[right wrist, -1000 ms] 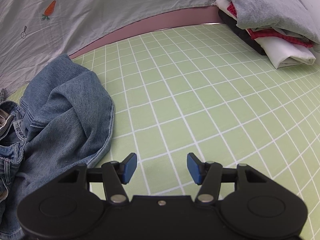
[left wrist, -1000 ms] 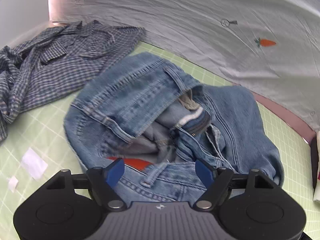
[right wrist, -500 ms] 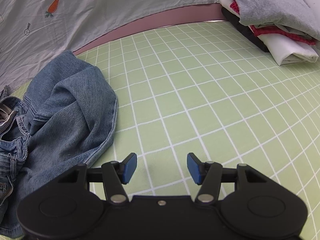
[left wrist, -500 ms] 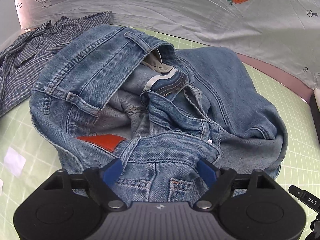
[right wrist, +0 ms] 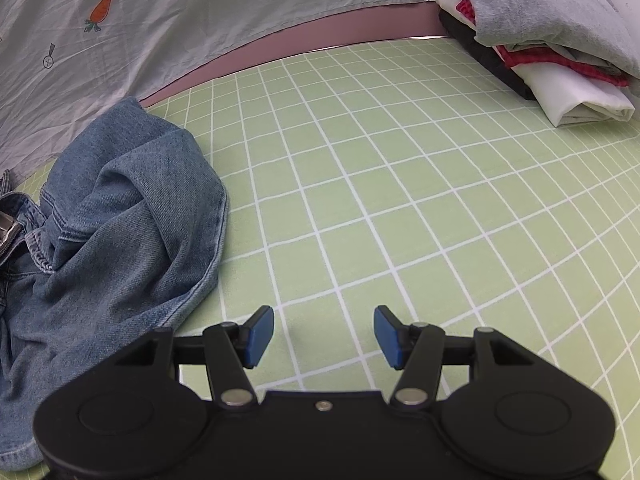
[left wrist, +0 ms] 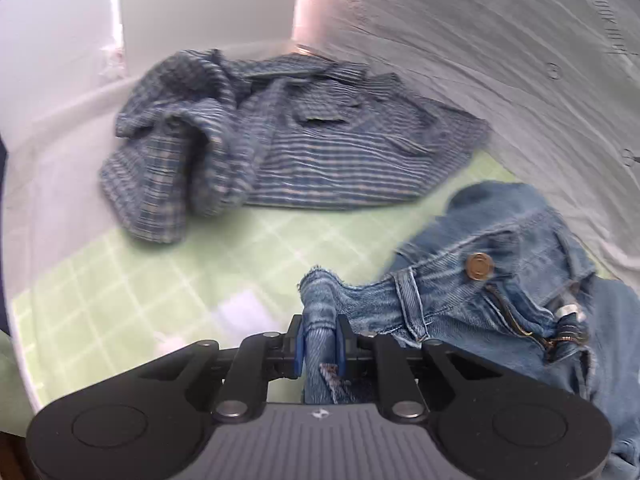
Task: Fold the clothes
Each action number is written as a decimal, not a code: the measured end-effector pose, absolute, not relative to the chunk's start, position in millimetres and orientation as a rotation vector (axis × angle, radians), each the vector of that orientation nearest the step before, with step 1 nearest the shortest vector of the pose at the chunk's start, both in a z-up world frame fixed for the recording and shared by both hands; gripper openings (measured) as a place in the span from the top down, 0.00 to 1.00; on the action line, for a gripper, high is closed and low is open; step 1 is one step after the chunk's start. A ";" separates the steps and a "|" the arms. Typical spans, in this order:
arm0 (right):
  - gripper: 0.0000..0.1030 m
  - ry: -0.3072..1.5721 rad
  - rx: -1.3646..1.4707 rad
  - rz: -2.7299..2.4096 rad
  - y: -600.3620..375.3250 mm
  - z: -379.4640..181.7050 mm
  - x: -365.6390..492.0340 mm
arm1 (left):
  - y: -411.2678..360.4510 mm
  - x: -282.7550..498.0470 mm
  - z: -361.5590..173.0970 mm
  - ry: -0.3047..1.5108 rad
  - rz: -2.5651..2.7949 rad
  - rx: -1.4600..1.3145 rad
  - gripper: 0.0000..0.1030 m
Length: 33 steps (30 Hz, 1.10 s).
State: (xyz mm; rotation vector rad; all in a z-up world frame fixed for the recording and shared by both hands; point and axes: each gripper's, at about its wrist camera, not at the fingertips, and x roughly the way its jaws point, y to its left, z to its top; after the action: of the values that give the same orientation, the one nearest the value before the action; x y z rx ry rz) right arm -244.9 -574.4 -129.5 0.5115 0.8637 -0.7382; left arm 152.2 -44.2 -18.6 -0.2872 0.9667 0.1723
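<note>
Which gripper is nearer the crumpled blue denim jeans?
Left. The left gripper is clamped on a fold of the crumpled blue denim jeans; the right gripper hangs open over the green grid mat beside them.

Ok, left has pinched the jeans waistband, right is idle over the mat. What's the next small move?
Probably bring the open right gripper to the jeans. The left gripper has just closed on the waistband end; the rest lies crumpled on the mat, so a second grip could spread it.
</note>
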 end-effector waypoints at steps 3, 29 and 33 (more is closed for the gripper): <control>0.45 0.872 0.501 -0.727 -575.1 -130.1 -239.2 | -30.9 154.0 -32.1 1.003 0.226 -0.292 0.80; 0.34 0.783 0.670 -0.510 -654.8 -133.4 -51.8 | -44.5 176.5 -51.9 1.073 0.323 -0.204 0.73; 0.35 0.803 0.635 -0.480 -644.2 -138.8 -42.4 | -44.5 175.9 -51.8 1.074 0.320 -0.203 0.73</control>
State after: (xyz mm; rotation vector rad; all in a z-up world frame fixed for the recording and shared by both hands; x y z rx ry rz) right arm -42.4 -644.2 -138.8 0.6351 0.8028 -0.4797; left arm 175.9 -44.5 -51.8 -0.2030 1.0743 0.3204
